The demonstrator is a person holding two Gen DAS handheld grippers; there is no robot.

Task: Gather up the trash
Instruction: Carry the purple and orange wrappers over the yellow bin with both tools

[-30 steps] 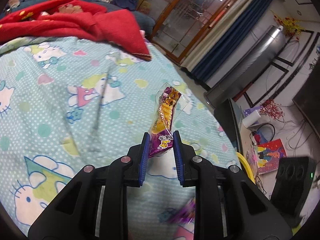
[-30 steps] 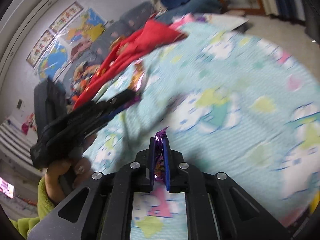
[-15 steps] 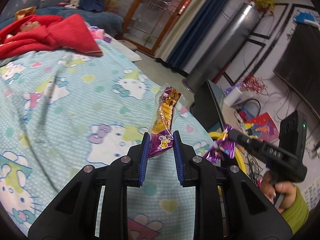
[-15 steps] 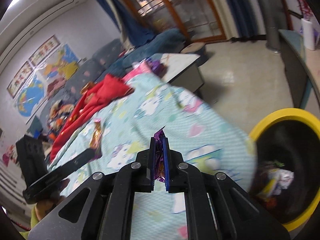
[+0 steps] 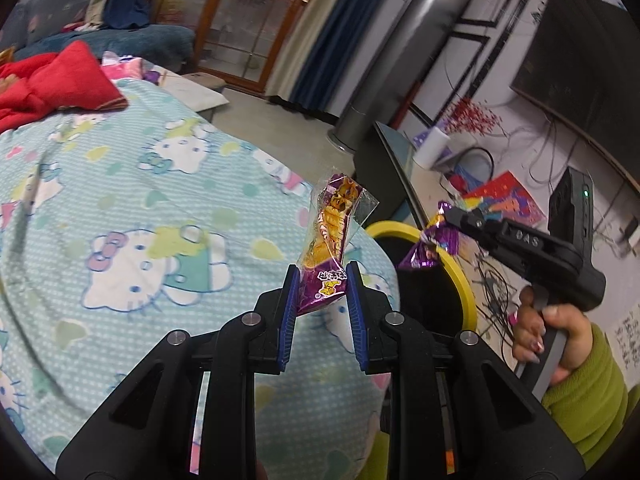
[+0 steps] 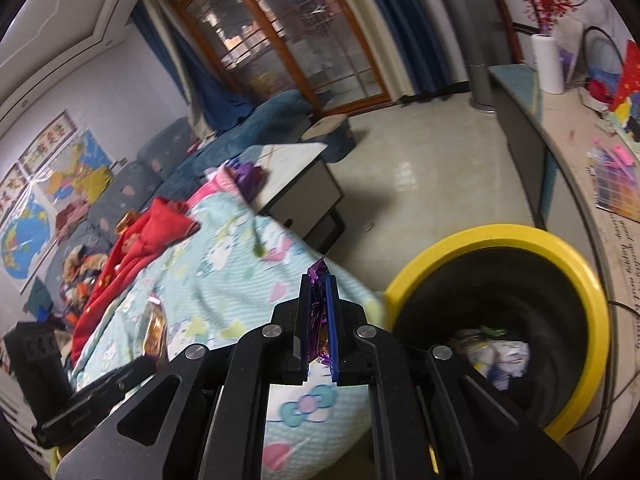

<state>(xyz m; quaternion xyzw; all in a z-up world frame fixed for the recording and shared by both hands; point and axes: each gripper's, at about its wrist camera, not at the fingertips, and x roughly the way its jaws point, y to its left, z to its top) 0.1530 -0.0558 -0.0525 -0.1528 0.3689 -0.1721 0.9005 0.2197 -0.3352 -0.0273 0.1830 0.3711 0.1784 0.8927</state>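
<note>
Quilted bedspread [image 5: 120, 200]; round yellow-rimmed bin [image 6: 496, 240] — crinkly wrappers gripped.

Both grippers were black plastic with blue pads and round silver screws – the left gripper [image 5: 322, 280], the right gripper [image 6: 319, 300]. The right hand [image 5: 550, 332] wore a green sleeve [image 5: 588, 396] – nails were painted.

Bedsheet [image 5: 120, 208]: light teal w/ white dots, white cartoon cats. Blanket [image 5: 52, 84]: red. Snack wrapper [image 5: 328, 236]: purple, yellow-orange, clear edges. Candy wrapper [image 5: 428, 248]: shiny purple. Bin [image 6: 600, 312]: yellow rim, black inside. Hand-held gripper [image 5: 322, 292]: black body, blue pads [image 5: 290, 308]. Sleeve [image 5: 584, 392]: lime green.
</note>
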